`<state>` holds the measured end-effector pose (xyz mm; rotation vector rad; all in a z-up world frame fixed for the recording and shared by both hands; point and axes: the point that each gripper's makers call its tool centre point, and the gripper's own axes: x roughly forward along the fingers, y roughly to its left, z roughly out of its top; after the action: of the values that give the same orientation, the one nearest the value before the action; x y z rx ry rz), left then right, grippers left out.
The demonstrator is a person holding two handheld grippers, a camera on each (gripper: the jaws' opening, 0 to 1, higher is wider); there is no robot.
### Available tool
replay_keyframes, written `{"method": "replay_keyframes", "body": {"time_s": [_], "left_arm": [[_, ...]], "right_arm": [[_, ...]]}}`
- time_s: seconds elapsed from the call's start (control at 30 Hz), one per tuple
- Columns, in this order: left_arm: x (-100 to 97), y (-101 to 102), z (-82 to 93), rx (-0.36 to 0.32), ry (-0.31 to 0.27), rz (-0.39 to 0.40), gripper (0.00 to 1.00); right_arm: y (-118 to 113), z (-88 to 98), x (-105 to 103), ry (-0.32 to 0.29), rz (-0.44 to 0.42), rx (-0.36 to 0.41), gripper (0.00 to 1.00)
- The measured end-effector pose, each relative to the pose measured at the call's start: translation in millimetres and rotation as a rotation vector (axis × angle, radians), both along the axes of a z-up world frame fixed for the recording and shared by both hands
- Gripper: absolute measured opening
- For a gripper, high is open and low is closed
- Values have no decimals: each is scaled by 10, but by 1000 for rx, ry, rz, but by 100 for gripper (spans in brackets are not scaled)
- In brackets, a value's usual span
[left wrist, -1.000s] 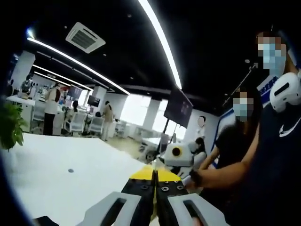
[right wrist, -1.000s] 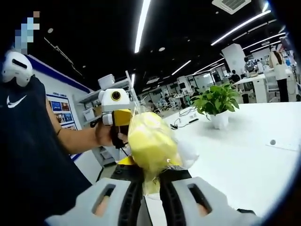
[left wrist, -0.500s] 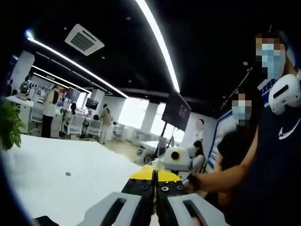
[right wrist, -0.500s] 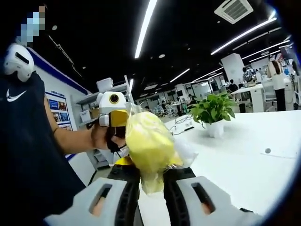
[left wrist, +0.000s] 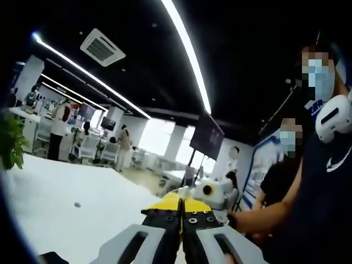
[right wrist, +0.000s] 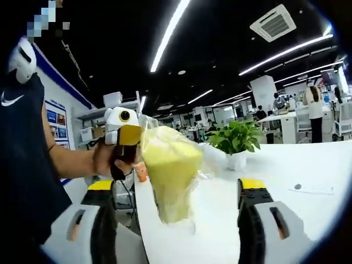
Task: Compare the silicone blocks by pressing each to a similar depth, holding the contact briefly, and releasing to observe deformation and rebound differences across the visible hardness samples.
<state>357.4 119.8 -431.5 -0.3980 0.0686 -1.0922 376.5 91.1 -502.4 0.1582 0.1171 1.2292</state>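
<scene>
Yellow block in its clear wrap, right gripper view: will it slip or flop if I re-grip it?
The yellow block probably squashes: its lower end looks pinched narrow. The glossy, crinkled wrap may slide on the jaws. It looks light, standing between the wide-open jaws of the right hand-held gripper.

text: none legible | wall posters: print too small to read

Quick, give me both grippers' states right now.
Left gripper: shut, nothing visible between its jaws.
Right gripper: open, jaws spread wide of the yellow bagged block standing between them.
</scene>
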Motion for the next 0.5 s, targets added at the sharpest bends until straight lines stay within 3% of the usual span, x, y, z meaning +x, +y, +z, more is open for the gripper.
{"method": "replay_keyframes", "body": {"time_s": [0.07,0.13,0.3,0.5], "left_arm": [[36,40,12,-21,8,17,0],[60,71,13,-34,14,29,0],[113,152,-43,-42,31,56,0],[192,263,-159,-80,81,95,0]], "right_arm": [[-63,-37,37,12,-14,-17,96],[-209,-89,127,-16,-84,-47,96],[-478,-175,202,-42,-158,-64,96],[-871,-408,406,-51,-334,-128,96]]}}
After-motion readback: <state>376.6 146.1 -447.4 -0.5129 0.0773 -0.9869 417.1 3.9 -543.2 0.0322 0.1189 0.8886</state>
